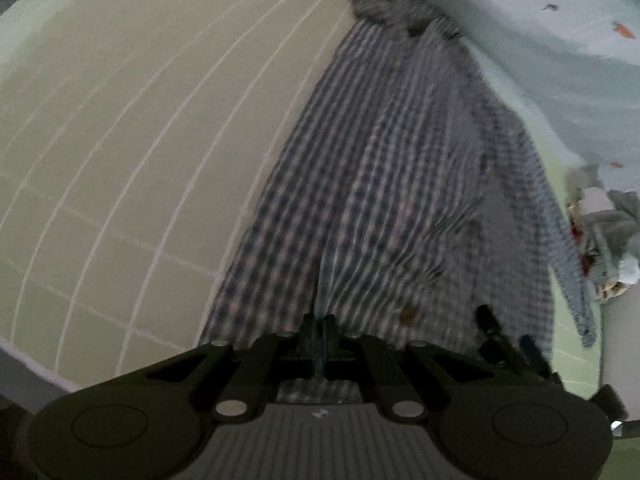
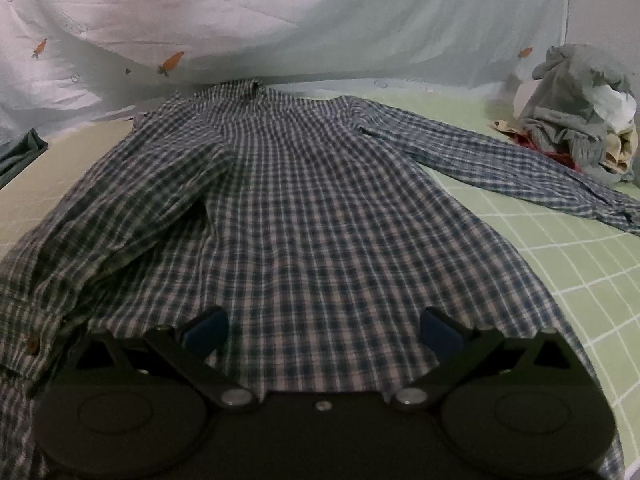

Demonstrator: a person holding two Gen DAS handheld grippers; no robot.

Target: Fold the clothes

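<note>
One checked shirt (image 2: 312,208) (left sleeve folded in): left fingers (image 1: 319,326) clamp it, right fingers (image 2: 440,330) apart.

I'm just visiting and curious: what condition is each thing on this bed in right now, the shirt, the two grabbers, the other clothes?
Checked shirt: spread face down, one sleeve folded onto its back, the other stretched out sideways.
Left gripper: shut on the shirt's fabric.
Right gripper: open, above the shirt's hem, holding nothing.
Clothes pile: crumpled, unfolded.
Green grid sheet: lying flat under the shirt.
</note>
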